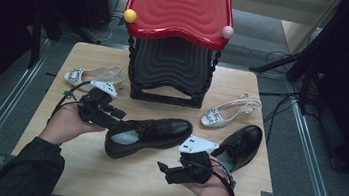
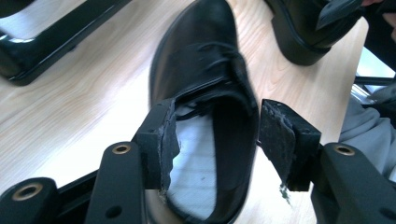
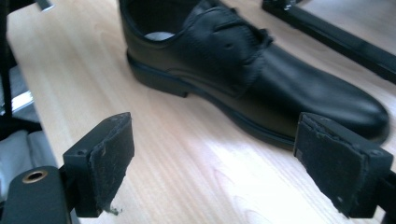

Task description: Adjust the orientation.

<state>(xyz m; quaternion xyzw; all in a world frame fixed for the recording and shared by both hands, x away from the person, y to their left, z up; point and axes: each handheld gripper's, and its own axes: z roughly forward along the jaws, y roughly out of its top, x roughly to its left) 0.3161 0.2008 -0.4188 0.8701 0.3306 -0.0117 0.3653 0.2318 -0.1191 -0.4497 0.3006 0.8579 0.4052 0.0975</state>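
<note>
A black lace-up shoe [image 1: 158, 129] lies on its sole in the middle of the wooden table [image 1: 102, 180], toe to the right. My left gripper [image 1: 119, 116] hovers at its heel end. In the left gripper view the left gripper [image 2: 217, 140] stands open, and its worn pads [image 2: 278, 135] straddle the heel opening of the shoe [image 2: 201, 56] without pressing on it. My right gripper [image 1: 161, 169] is held near the front edge, below the shoe. The right gripper [image 3: 215, 158] is open with bare table between the jaws, and the shoe [image 3: 243, 70] lies just beyond.
A second black shoe [image 1: 242, 144] lies at the right, close to my right hand. Two white sandals [image 1: 92, 74] [image 1: 228, 112] flank a shoe rack with a red top [image 1: 181, 8] and a black base [image 2: 56, 42] at the back.
</note>
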